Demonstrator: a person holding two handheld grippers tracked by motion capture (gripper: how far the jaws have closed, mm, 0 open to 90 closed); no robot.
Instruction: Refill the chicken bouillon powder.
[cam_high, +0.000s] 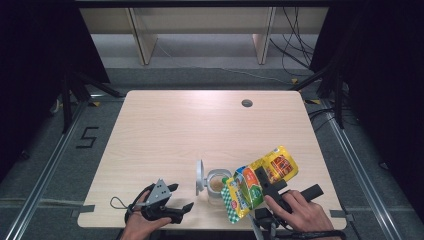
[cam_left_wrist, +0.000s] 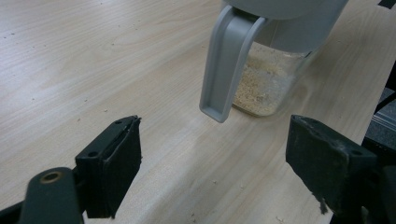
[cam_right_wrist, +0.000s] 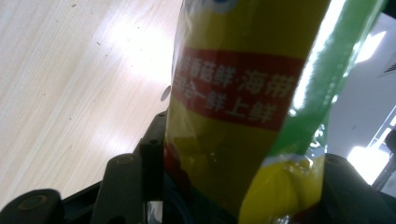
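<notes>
A small clear jar (cam_high: 216, 186) with beige powder in its bottom stands near the table's front edge, its grey flip lid (cam_high: 199, 177) swung open to the left. My right gripper (cam_high: 264, 181) is shut on a yellow and green pouch (cam_high: 280, 165), which is tilted with its lower end over the jar's mouth. In the right gripper view the pouch (cam_right_wrist: 233, 93) sits between the jaws of that gripper (cam_right_wrist: 233, 186). My left gripper (cam_high: 182, 196) rests open to the left of the jar. Its view shows the jar (cam_left_wrist: 266, 88) and hanging lid (cam_left_wrist: 229, 60) just beyond the open gripper (cam_left_wrist: 212, 158).
The light wooden table (cam_high: 200, 125) has a round cable hole (cam_high: 246, 103) at the far right. Fine crumbs lie on the wood around the jar. Dark floor and metal rails run along both sides of the table.
</notes>
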